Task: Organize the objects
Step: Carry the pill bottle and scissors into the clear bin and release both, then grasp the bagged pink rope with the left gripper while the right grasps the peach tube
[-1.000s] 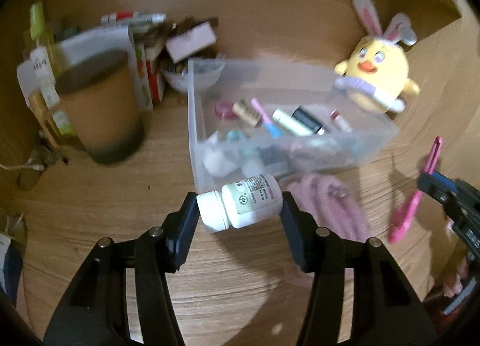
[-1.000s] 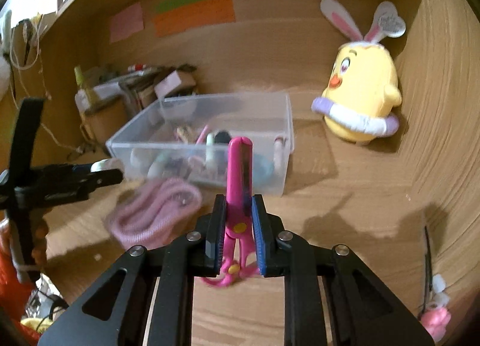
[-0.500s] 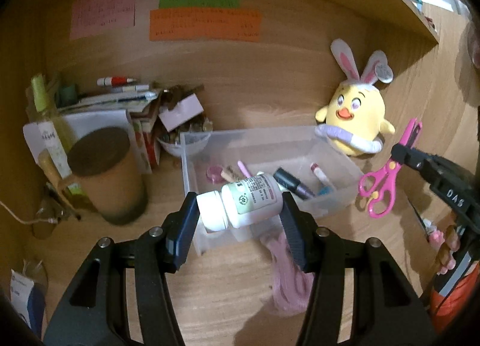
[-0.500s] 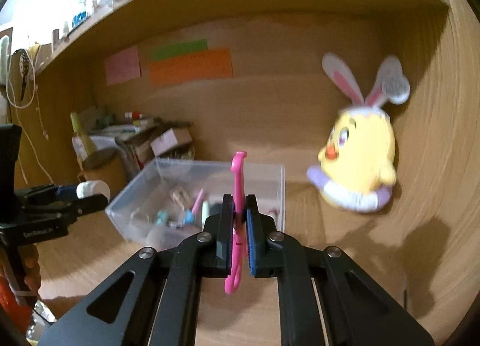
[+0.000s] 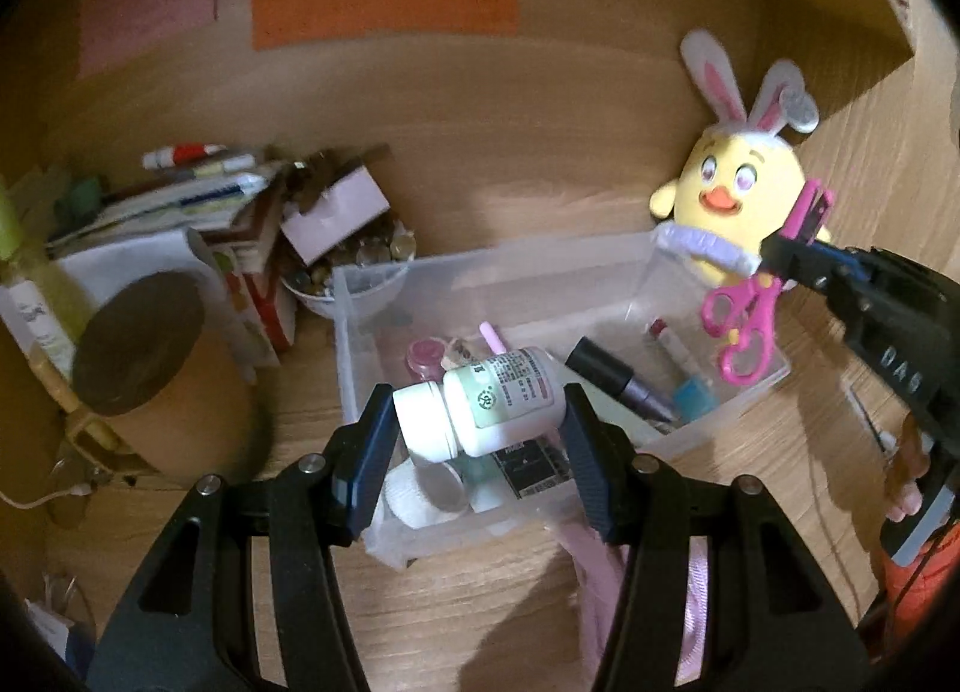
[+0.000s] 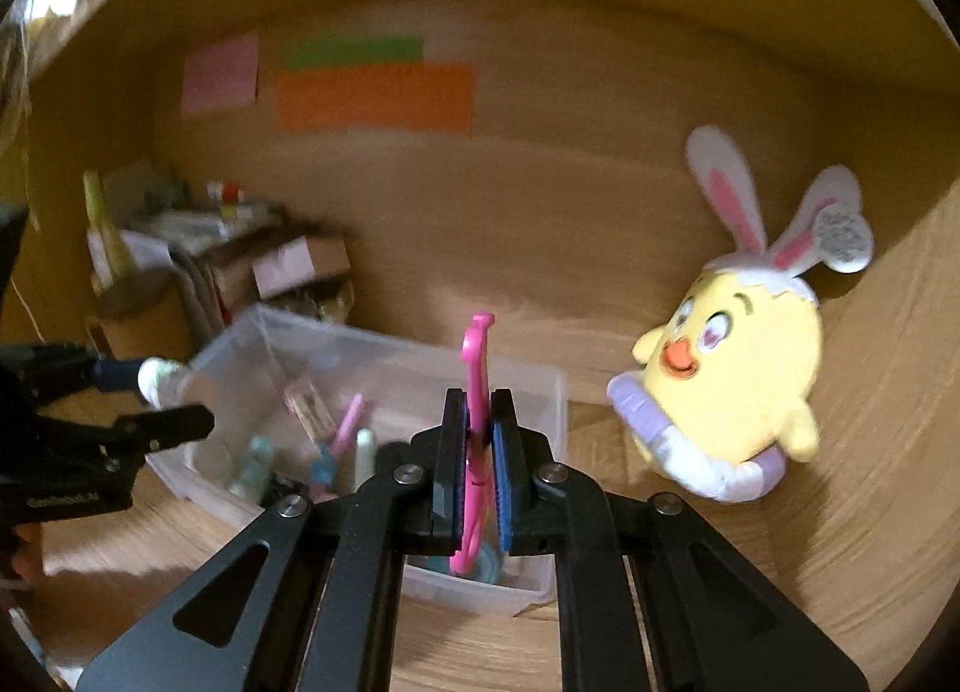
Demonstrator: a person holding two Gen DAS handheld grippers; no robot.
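Left wrist view: left gripper [image 5: 480,428] jaws pinching white plastic pill bottle [image 5: 480,410] over clear plastic bin [image 5: 714,428]; right gripper [image 6: 479,476] jaws clamping pink plastic scissors [image 6: 477,368] at bin's 3 o'clock; next prob. lowering & releasing both inside.

— What is sitting between the fingers on the left?
— A white pill bottle [image 5: 480,407] with a white cap and a pale green label; it is lying on its side, cap pointing left, and hanging above the near end of the clear plastic bin [image 5: 600,254].
— And the pink scissors [image 5: 747,326]?
— They are hanging blades up, handle loops down, over the bin's far right corner; in the right wrist view they [image 6: 474,374] are showing edge-on.
— What is lying in the bin?
— Small cosmetics are lying loose on its floor: a dark tube [image 5: 618,386], a lipstick [image 5: 663,332], a round pink pot [image 5: 423,353]. The bin is resting on the wooden surface.
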